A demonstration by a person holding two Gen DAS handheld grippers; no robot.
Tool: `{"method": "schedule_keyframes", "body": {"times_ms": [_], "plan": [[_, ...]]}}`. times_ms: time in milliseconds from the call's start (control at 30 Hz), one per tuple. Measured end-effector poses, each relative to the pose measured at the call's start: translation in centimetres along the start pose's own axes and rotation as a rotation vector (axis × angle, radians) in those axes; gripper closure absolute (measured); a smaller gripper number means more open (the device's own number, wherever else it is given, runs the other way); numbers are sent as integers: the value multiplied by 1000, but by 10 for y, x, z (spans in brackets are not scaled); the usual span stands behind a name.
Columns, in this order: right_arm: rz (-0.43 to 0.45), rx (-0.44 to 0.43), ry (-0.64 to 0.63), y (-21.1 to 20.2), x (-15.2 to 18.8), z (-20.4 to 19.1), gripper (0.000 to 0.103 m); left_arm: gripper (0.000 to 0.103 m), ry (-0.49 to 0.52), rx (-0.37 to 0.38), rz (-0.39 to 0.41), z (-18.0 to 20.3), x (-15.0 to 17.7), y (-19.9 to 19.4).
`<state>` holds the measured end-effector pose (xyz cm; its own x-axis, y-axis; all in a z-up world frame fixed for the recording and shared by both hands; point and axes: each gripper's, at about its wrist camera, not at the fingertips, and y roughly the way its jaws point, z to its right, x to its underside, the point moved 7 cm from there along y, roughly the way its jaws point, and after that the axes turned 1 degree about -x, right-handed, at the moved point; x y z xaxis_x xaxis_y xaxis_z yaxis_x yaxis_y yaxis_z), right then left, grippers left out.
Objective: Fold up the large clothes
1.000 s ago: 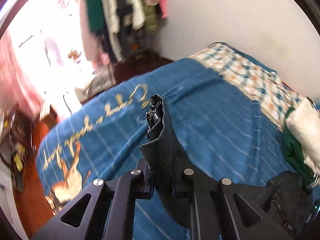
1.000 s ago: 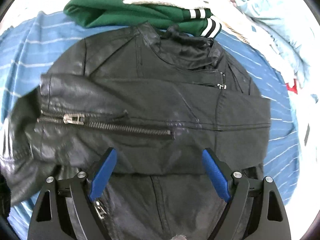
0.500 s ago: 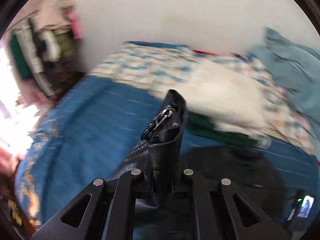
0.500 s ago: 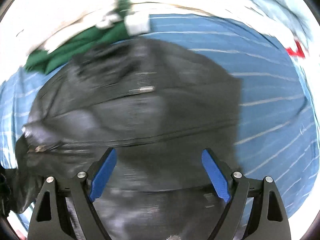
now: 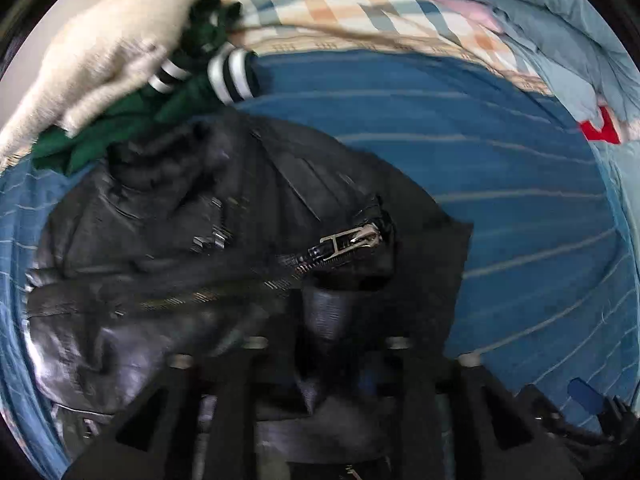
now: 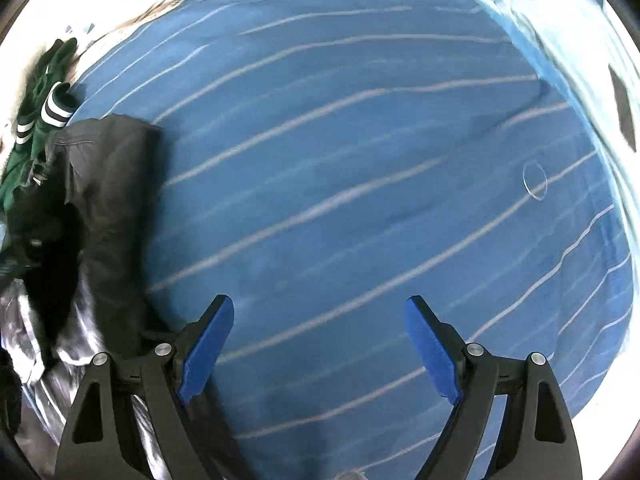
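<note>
A black leather jacket (image 5: 208, 216) lies on the blue striped bedspread (image 5: 500, 184). My left gripper (image 5: 324, 344) is shut on the jacket's sleeve cuff (image 5: 352, 248), which has a silver zipper pull, and holds it over the jacket body. My right gripper (image 6: 320, 344) is open and empty over bare bedspread (image 6: 360, 160), to the right of the jacket (image 6: 112, 184), whose edge lies by its left finger (image 6: 208, 340).
A green garment with striped cuffs (image 5: 192, 84) and a cream fleece (image 5: 104, 48) lie beyond the jacket's collar. A checked sheet (image 5: 360, 4) and a light blue quilt (image 5: 560, 32) lie at the bed's far side. The green garment shows in the right wrist view (image 6: 44, 96).
My left gripper has swung the sleeve cuff from over the bed's far end across onto the jacket body. My right gripper has moved right, off the jacket, to above bare bedspread.
</note>
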<state>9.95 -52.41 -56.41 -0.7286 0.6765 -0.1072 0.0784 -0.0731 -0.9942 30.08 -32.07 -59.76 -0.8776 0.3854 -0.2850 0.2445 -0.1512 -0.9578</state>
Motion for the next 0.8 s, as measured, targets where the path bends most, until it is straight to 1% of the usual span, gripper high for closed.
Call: {"method": "schedule_keyframes", "body": {"times_ms": [33,67,133,167,200,233,267,300,400,433,467,500,533,567,600,633,667,733,767,800], "plan": [[-11,-31,-6,-1,2,5,15,28,-11,23,1,0,2,-2],[-24,-63,-11,-2,4,7,15,6,-20,36,11,-1,4,-5],[-63,-130,-15,-3,8,11,15,5,-34,64,47,-3,2,-18],[-82,-164,-11,-6,10,10,15,5,-41,66,57,-6,1,-25],[-94,-204,-10,-11,10,8,21,5,-49,57,60,-6,0,-29],[-100,-234,-10,-15,9,5,29,5,-66,53,65,-12,1,-36],[-112,-267,-11,-17,7,1,54,5,-94,55,69,-22,5,-46],[-132,-321,-10,-22,4,-9,73,5,-120,47,68,-32,11,-55],[-151,-453,-21,-35,-7,-39,73,5,-230,-3,72,-81,39,-88],[-153,-493,-33,-39,-11,-55,73,5,-271,-38,75,-103,51,-98],[-160,-534,-45,-41,-15,-70,70,5,-309,-97,72,-128,65,-106],[-172,-567,-60,-40,-21,-88,59,5,-336,-143,67,-148,76,-110],[-179,-566,-77,-37,-29,-110,52,5,-369,-202,57,-172,89,-112],[-180,-564,-96,-32,-33,-121,48,5,-399,-268,44,-199,101,-112],[-182,-558,-115,-26,-37,-133,48,5,-414,-313,32,-216,109,-108],[-191,-541,-135,-18,-40,-147,48,5,-440,-374,9,-241,119,-101],[-212,-522,-164,-9,-40,-161,49,5,-465,-414,-4,-259,124,-96],[-219,-401,-232,4,-40,-178,75,5,-493,-471,-20,-292,127,-81],[-208,-362,-257,5,-40,-184,93,5,-495,-490,-20,-302,128,-77],[-191,-332,-268,2,-39,-185,96,5,-491,-493,-18,-308,127,-71]]}}
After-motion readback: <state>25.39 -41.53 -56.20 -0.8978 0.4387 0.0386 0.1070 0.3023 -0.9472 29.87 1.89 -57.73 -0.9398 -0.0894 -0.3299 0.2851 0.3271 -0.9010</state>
